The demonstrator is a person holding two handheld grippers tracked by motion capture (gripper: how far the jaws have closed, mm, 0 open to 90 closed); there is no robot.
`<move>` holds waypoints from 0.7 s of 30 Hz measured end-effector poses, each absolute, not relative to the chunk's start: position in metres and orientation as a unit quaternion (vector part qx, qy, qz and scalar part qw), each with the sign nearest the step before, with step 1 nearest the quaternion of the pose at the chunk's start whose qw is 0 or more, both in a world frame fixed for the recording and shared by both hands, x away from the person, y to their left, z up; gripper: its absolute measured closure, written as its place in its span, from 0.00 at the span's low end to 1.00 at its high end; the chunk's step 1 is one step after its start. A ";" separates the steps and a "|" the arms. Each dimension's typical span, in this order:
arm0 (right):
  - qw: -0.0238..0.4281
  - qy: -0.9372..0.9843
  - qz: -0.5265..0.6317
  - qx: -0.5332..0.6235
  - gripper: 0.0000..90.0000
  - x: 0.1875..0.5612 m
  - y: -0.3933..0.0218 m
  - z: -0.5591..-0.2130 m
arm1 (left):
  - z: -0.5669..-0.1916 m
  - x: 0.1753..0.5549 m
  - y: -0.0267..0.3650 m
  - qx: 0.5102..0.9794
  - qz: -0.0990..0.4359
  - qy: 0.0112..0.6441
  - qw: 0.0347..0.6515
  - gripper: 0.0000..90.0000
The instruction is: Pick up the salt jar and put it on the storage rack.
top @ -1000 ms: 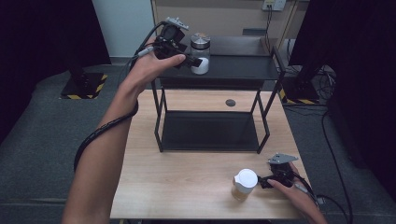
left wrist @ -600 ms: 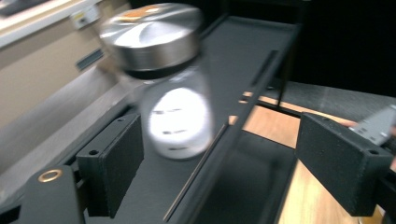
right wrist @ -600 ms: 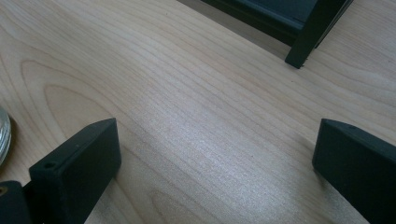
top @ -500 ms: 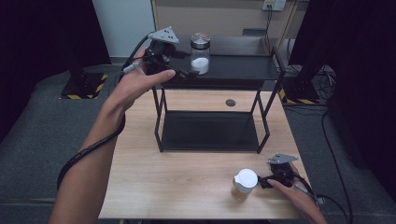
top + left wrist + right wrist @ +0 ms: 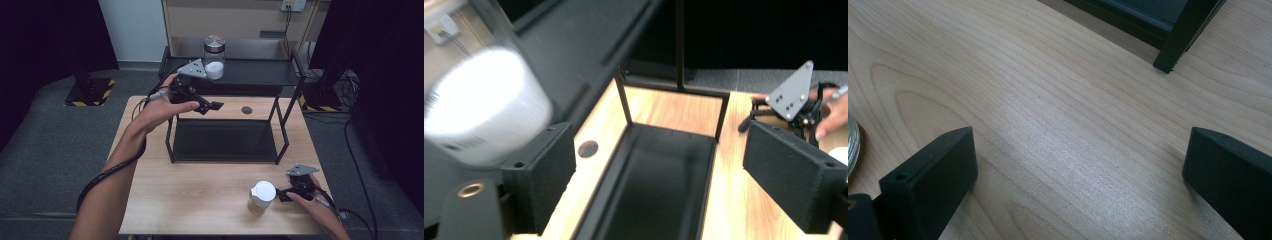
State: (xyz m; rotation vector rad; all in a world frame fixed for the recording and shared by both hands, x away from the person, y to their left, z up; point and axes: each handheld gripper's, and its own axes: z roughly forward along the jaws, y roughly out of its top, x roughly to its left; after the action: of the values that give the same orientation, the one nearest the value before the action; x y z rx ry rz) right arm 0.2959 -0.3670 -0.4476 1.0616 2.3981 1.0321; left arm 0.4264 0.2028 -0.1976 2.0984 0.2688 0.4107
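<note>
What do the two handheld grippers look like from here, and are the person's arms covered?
Both the left gripper and the right gripper are black, each topped by a grey three-cornered plate with small holes. Their jaws are blocky black pads with a rough, foam-like face. A black cable trails from each; the left one runs along the forearm. No sleeves show: both forearms are bare.

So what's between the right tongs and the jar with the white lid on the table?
Nothing: in the high view, bare wooden tabletop separates the open right tongs from the white-lidded jar.
</note>
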 end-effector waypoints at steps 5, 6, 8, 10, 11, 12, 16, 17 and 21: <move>0.161 0.840 0.361 0.371 0.02 0.296 -0.367 -0.448 | -0.209 0.419 0.205 0.850 0.169 0.091 0.491 0.16; 0.161 0.840 0.361 0.371 0.02 0.296 -0.367 -0.448 | -0.210 0.419 0.206 0.849 0.167 0.092 0.494 0.16; 0.161 0.840 0.361 0.371 0.02 0.296 -0.367 -0.448 | -0.212 0.420 0.208 0.847 0.160 0.096 0.497 0.16; 0.161 0.840 0.361 0.371 0.02 0.296 -0.367 -0.448 | -0.214 0.420 0.208 0.848 0.158 0.100 0.496 0.14; 0.161 0.840 0.361 0.371 0.02 0.296 -0.367 -0.448 | -0.215 0.420 0.208 0.848 0.156 0.100 0.496 0.14; 0.161 0.840 0.361 0.372 0.02 0.296 -0.367 -0.447 | -0.217 0.419 0.208 0.848 0.155 0.100 0.496 0.14; 0.160 0.840 0.361 0.372 0.02 0.296 -0.367 -0.447 | -0.224 0.418 0.210 0.848 0.149 0.104 0.499 0.13; 0.160 0.840 0.361 0.372 0.02 0.296 -0.367 -0.447 | -0.226 0.419 0.210 0.847 0.147 0.105 0.500 0.13; 0.160 0.840 0.361 0.372 0.02 0.296 -0.367 -0.447 | -0.238 0.418 0.213 0.846 0.138 0.112 0.503 0.13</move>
State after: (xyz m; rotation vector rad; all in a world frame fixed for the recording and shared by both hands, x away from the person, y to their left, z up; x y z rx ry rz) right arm 0.2959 -0.3672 -0.4473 1.0614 2.4007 1.0303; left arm 0.4180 0.2132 -0.2377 2.0425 0.2695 0.3339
